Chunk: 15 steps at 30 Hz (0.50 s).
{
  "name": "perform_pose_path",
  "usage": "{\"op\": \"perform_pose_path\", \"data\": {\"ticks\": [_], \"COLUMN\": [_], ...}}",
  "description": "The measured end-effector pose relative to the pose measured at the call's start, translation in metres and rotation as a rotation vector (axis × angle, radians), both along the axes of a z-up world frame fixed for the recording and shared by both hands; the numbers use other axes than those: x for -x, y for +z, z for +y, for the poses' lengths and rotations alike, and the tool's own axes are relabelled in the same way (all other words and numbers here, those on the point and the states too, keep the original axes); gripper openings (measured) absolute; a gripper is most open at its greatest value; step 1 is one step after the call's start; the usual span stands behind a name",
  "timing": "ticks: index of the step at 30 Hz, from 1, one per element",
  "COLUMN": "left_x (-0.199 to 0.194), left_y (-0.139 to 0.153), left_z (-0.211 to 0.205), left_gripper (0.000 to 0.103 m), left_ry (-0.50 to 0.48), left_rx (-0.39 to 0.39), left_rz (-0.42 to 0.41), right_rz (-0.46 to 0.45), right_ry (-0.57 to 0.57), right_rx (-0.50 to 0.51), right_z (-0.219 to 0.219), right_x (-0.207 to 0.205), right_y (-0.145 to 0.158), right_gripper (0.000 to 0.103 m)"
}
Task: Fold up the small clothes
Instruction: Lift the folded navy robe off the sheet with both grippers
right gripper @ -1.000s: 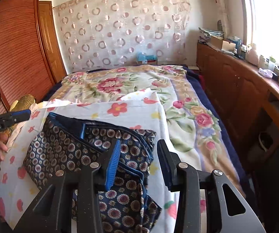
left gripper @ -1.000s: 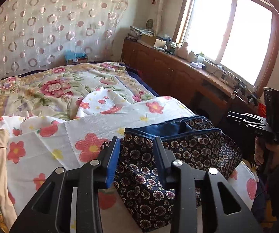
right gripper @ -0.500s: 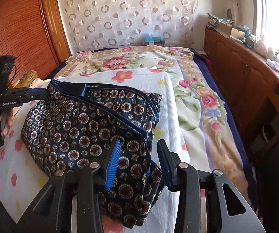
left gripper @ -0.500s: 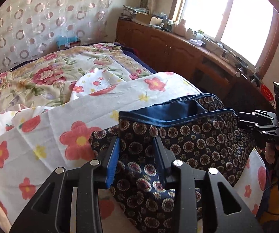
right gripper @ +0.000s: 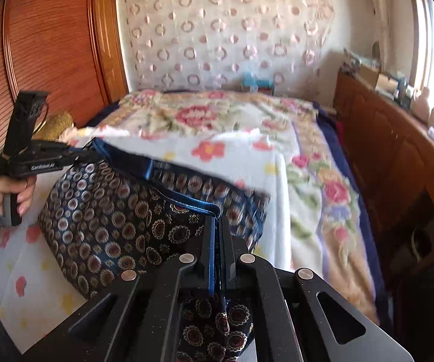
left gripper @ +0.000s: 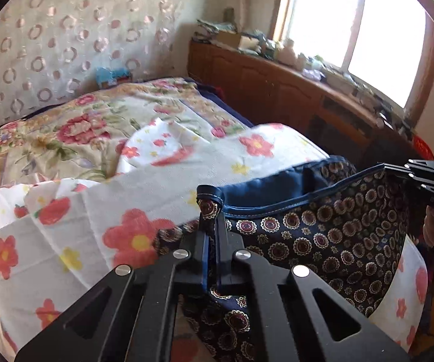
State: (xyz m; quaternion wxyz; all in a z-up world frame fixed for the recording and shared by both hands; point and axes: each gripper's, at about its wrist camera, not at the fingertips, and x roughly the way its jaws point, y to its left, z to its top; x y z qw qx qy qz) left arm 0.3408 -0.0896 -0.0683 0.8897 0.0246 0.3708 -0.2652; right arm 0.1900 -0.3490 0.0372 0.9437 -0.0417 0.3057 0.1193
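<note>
A dark navy garment (left gripper: 322, 241) with round medallion print and a blue waistband is held stretched above the bed. My left gripper (left gripper: 212, 211) has its jaws closing tight on one corner of the waistband, cloth pinched between the pads. My right gripper (right gripper: 217, 218) is closing the same way on the opposite corner of the garment (right gripper: 111, 217). Each view shows the other gripper at the far end of the band: the right gripper (left gripper: 387, 167) in the left wrist view, the left gripper (right gripper: 91, 150) with a hand on its handle in the right wrist view.
A white sheet with red flowers (left gripper: 132, 211) lies under the garment, over a floral bedspread (right gripper: 217, 114). A wooden cabinet (right gripper: 383, 157) loaded with small items runs along the window side. A wooden wardrobe (right gripper: 51, 45) stands opposite, and a blue box (left gripper: 113, 75) sits at the bed's head.
Both grippers went from open to shut on the waistband's two corners. The garment now hangs stretched between them, lifted off the sheet.
</note>
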Motion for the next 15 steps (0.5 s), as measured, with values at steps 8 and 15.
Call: {"op": "perform_pose_path", "data": {"ticks": [8, 15], "left_x": [-0.013, -0.01], "left_y": [-0.015, -0.014], "left_z": [0.014, 0.022], "left_gripper": [0.004, 0.039], "left_ry": [0.07, 0.067], "left_rx": [-0.023, 0.006], "left_rz": [0.045, 0.081], "right_rz": [0.023, 0.063], "right_ry": [-0.032, -0.042], "right_rx": [0.082, 0.07], "right_z": [0.007, 0.016], "right_x": [-0.044, -0.061], "right_y": [-0.016, -0.025], "right_gripper": [0.002, 0.002]}}
